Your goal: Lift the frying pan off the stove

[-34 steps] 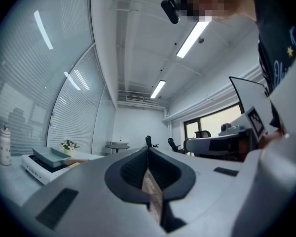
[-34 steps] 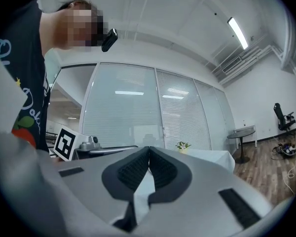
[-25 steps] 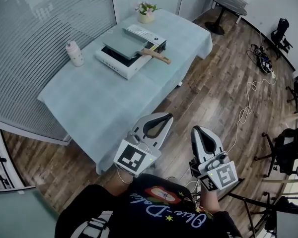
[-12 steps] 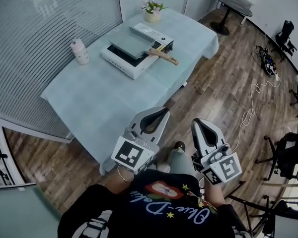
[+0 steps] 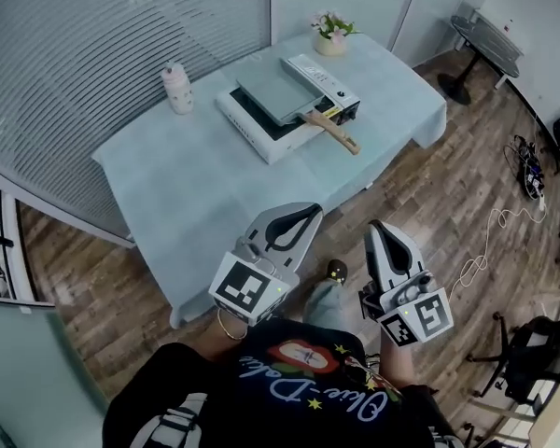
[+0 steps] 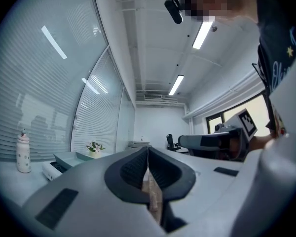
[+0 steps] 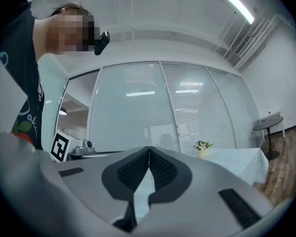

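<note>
- A white bottle (image 5: 176, 89) stands upright near the left edge of the table (image 5: 196, 203), on the side of the window blinds.
- The frying pan (image 5: 278, 91), grey and square, sits on the white stove (image 5: 261, 144) in the far half of the table. Its wooden handle (image 5: 334, 133) reaches out over the stove toward the right edge.
- My left gripper (image 5: 313, 213) is at the near edge of the table, well apart from the pan. Its fingers are pressed together with nothing between them.
- A small pot of flowers (image 5: 332, 37) stands by the far corner.
- My right gripper (image 5: 377, 226) is above the wooden floor (image 5: 429, 185), beside the left one. Its fingers are also pressed together and empty.
</note>
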The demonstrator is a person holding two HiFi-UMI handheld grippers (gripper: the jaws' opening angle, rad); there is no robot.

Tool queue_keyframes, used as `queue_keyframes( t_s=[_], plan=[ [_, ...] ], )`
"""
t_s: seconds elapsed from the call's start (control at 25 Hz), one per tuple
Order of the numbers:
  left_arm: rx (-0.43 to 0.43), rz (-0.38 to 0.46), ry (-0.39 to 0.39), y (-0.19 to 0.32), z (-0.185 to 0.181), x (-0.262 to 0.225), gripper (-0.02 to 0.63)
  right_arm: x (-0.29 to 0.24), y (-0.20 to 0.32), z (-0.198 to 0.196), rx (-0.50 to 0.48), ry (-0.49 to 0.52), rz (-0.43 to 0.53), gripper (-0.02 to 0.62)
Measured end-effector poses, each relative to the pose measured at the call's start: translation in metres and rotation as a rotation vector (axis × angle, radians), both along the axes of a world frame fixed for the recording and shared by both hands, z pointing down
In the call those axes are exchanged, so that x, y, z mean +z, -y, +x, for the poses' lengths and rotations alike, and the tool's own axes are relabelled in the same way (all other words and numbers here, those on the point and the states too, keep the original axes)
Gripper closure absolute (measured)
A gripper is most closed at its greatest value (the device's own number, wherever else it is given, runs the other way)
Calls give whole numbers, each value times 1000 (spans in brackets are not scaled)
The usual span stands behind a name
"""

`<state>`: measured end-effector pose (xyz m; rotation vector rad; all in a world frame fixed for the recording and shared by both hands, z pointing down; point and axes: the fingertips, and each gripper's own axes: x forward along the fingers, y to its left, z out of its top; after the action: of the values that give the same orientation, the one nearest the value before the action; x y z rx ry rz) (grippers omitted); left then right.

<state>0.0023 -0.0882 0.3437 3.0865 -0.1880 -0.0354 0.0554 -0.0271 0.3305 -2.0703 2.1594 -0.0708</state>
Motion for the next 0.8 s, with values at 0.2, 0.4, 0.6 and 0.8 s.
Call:
queue_keyframes(
  t_s=[0.2,0.4,0.6,0.8],
  plan=[
    [-89,20,33,24,32,0,601,-1,31,36,-101,10,15,594],
    [-168,10,37,43,62,0,601,0,55,70,-181,25,19,594],
    [-252,16,64,57,85,2,601,2,75,100,-264,40,17,594],
    [-349,14,88,73,103,3,601,4,97,128,-348,60,16,594]
  ],
)
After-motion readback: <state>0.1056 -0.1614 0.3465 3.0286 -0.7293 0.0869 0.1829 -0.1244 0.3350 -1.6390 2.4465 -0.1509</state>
